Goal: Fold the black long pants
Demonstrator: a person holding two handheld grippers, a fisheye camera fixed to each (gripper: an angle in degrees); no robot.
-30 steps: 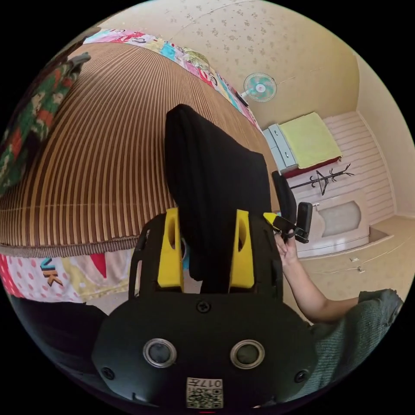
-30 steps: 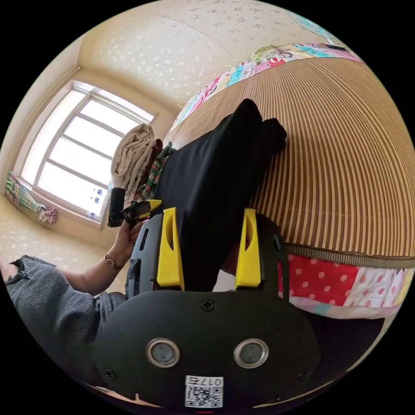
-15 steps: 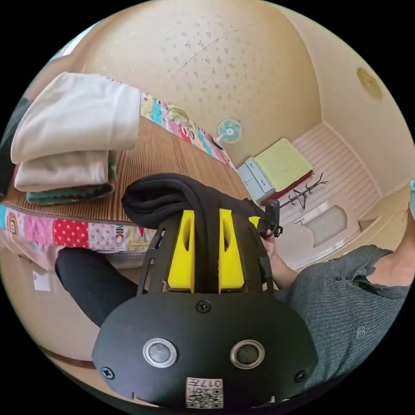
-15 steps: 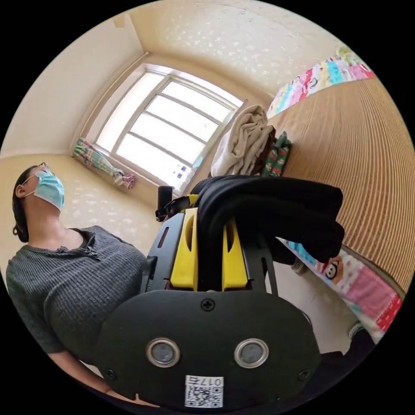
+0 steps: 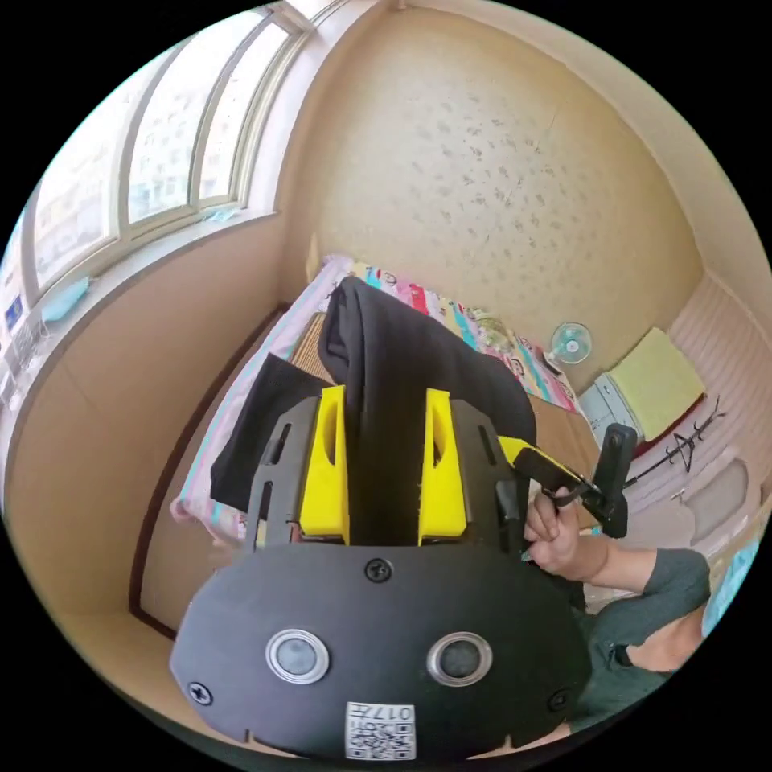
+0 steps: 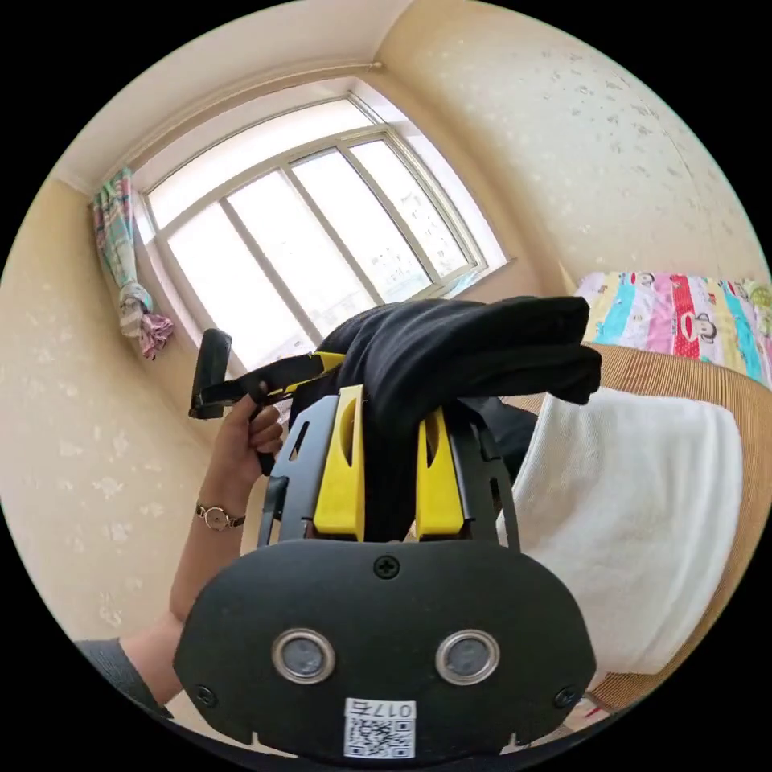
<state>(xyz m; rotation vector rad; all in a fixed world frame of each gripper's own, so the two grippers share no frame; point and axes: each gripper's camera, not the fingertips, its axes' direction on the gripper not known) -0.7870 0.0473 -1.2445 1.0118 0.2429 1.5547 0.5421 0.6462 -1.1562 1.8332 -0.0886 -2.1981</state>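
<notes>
Black pants (image 5: pixel 386 378) clamped between both tongs (image 6: pixel 388 474).

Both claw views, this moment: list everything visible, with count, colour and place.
black pants: one, black, folded bundle clamped in both claws
white folded cloth: one, white, on the striped mat
striped mat: one, brown, on the bed
patchwork bedsheet: one, multicoloured, bed's far edge
window: one, bright, back wall
curtain: one, checked, tied beside window
fan: one, teal, far corner
left claw: yellow jaws shut on pants
right claw: yellow jaws shut on pants
</notes>
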